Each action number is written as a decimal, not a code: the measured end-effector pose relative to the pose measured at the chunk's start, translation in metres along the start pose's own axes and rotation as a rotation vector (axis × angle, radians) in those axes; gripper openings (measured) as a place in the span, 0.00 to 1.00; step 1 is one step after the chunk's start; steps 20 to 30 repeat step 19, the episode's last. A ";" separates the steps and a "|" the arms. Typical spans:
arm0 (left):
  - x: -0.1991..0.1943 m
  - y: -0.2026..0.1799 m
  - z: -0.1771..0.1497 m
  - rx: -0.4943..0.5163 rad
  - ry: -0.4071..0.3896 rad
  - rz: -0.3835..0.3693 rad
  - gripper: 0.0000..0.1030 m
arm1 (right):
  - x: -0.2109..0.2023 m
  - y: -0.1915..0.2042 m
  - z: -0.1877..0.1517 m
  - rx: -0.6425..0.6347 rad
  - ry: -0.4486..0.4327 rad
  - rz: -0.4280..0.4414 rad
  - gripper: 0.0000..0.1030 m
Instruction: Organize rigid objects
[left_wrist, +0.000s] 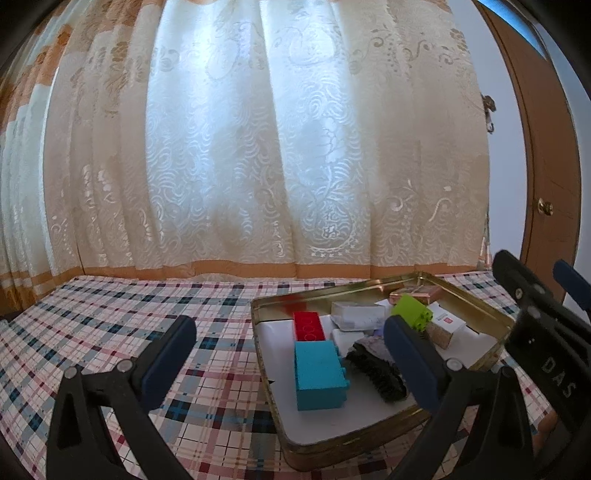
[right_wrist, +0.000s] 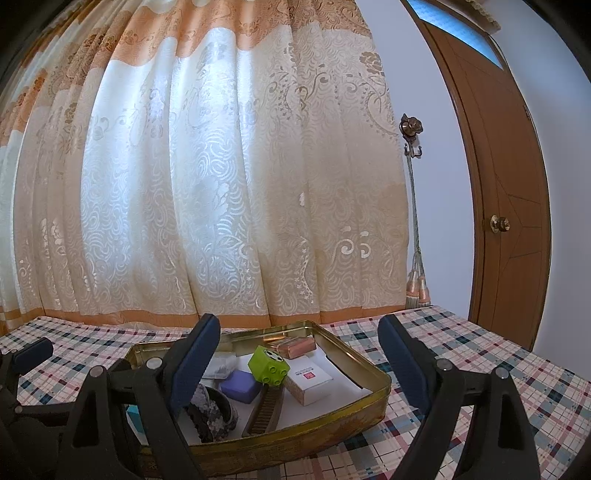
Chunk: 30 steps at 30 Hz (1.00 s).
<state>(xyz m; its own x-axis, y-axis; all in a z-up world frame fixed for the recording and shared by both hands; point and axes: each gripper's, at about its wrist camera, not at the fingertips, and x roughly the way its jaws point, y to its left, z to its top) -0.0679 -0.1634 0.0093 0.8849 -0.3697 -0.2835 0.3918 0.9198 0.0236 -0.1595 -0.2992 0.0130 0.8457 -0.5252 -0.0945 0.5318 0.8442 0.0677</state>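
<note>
Both tongs (left_wrist: 291, 350) (right_wrist: 299, 354) open w/ gold tin (right_wrist: 373, 391) between, curtain (right_wrist: 221, 184) behind.

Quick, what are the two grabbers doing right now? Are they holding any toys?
Left gripper: jaws open, holding nothing, above the gold metal tin.
Right gripper: jaws open, holding nothing, above the same tin.

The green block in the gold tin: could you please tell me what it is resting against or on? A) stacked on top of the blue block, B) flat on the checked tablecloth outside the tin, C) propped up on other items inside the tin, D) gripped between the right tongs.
C: the green block sits tilted on the other items inside the gold tin, with neither tongs touching it.
</note>
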 end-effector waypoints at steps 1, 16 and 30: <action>0.001 0.000 0.000 -0.002 0.005 -0.001 1.00 | 0.000 0.000 0.000 0.000 0.000 0.001 0.87; -0.001 -0.003 0.000 0.009 -0.002 0.004 1.00 | 0.001 -0.001 -0.001 0.001 0.007 0.002 0.87; 0.000 -0.004 0.000 0.008 0.000 0.004 1.00 | 0.001 -0.002 -0.001 0.002 0.009 0.003 0.87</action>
